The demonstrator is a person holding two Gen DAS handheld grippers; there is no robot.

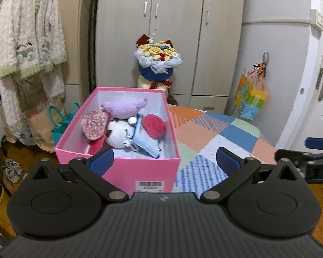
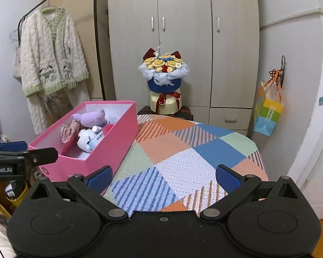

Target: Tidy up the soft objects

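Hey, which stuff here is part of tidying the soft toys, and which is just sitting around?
Part of the job:
pink box
purple plush
white plush
red plush
patterned pouch

Just around:
bouquet
cardigan
gift bag
patchwork blanket

The body of the left gripper (image 2: 21, 150), seen at the left edge of the right wrist view, carries white lettering cut off by the frame; the readable part is "eRobot.AI". A white barcode label (image 1: 151, 185) sits on the near end wall of the pink box (image 1: 140, 169), but its bars and print are too small to read. The colourful paper bag (image 2: 267, 116) hanging by the wardrobe bears white characters, too blurred to make out.
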